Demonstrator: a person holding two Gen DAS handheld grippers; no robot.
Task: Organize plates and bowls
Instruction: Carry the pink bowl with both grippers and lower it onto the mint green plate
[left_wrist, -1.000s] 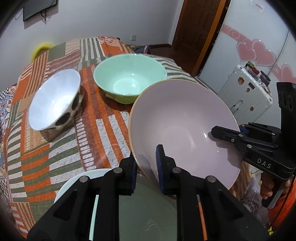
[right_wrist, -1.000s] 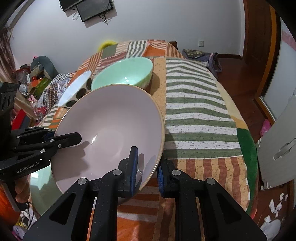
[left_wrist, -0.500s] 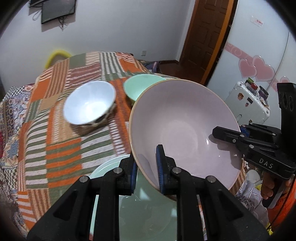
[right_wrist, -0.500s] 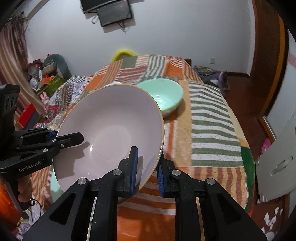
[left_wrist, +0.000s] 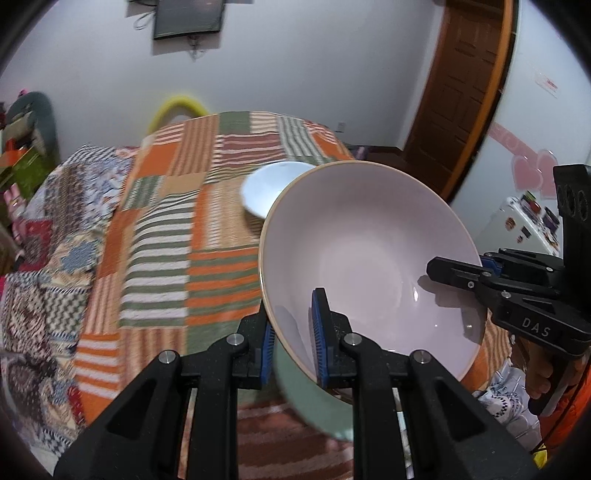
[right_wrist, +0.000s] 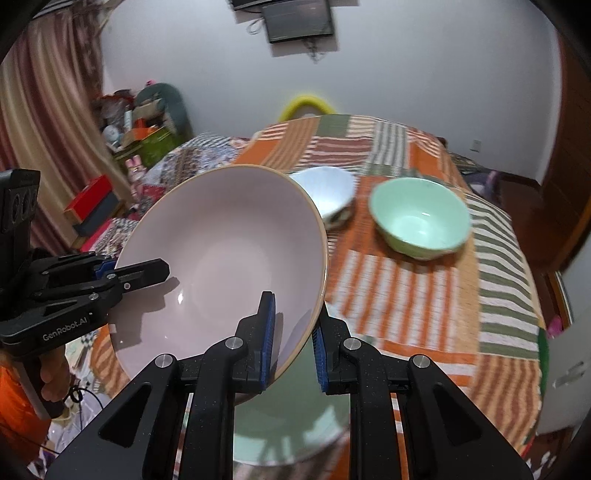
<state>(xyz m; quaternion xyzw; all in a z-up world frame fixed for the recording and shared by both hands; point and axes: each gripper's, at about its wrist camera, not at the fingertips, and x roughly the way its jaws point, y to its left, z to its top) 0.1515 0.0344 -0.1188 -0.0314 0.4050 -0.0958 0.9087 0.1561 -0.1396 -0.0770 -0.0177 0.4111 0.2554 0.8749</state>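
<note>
Left claw (left_wrist: 293, 332): clamped on the pink bowl's (left_wrist: 369, 258) near rim.
Right claw (right_wrist: 293, 334): clamped on the opposite rim.
Pink bowl: lifted, tilted, above a pale green plate (right_wrist: 288, 424).
Ahead on the surface (right_wrist: 424, 295): white bowl (right_wrist: 328, 188), green bowl (right_wrist: 419, 218), nearer the right claw.

Glazed, glossy ceramic on the pink bowl (left_wrist: 369, 258), with small highlights on a smooth inner face and a tan unglazed-looking rim. Same shiny glaze on the green bowl (right_wrist: 419, 218) and the white bowl (right_wrist: 327, 192). Woven, matt cloth, slightly fuzzy, for the striped patchwork table cover (left_wrist: 177, 229). Matt black plastic with a fine speckled grain on the left gripper (left_wrist: 293, 334) and right gripper (right_wrist: 293, 334); ribbed blue rubbery pads (left_wrist: 319, 332) and bright metal screws. Varnished brown wood on the door (left_wrist: 465, 96).
</note>
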